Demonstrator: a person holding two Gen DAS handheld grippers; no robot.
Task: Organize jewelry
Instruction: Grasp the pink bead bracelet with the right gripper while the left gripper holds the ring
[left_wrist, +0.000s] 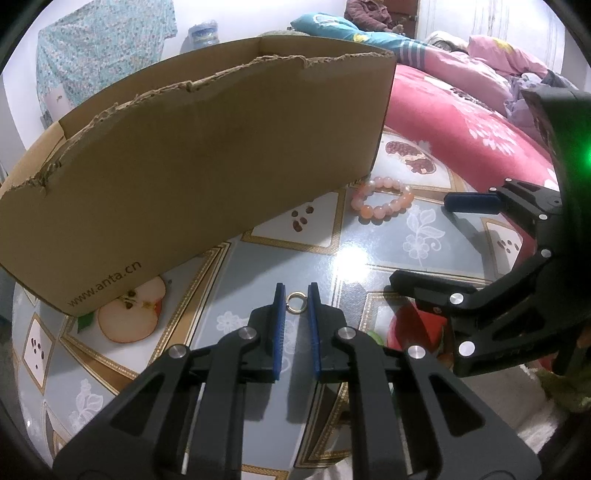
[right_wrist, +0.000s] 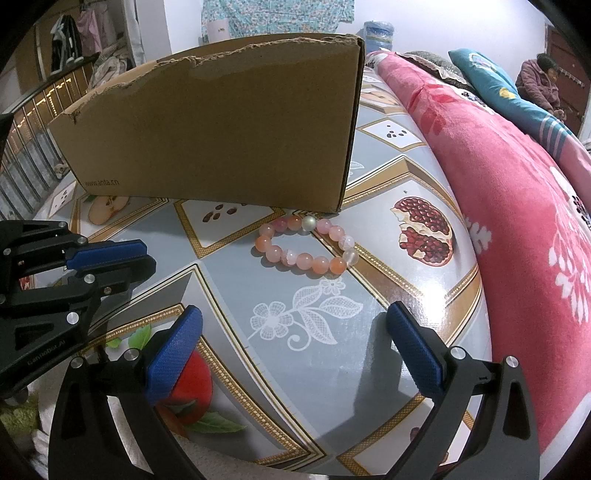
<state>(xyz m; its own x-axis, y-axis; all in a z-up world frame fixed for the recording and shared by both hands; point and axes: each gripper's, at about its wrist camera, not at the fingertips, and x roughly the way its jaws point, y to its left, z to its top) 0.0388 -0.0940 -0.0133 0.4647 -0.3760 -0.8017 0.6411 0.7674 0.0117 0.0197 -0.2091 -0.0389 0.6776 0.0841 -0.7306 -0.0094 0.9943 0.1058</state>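
Your left gripper is down at the tabletop, its two blue pads drawn in narrow around a small gold ring; the ring sits right between the fingertips, and each pad looks to be touching or just shy of its rim, so whether you truly have it pinched cannot be told from here. The ring lies flat on the glossy fruit-print tablecloth, just this side of a bright glare spot. Out to the right, your right gripper hangs with its jaws spread wide and nothing between them, blue pads facing each other over a white lace flower printed on the cloth. Ahead of it lies the pink and orange bead bracelet, resting in a loose loop on the table, well apart from the ring and close to the near corner of the cardboard box. That box stands upright with a ragged torn top edge and a web address printed low on its side. A printed apple half shows by the box's near corner. Beyond the table's far edge is a red floral blanket, and a person sits in the background.
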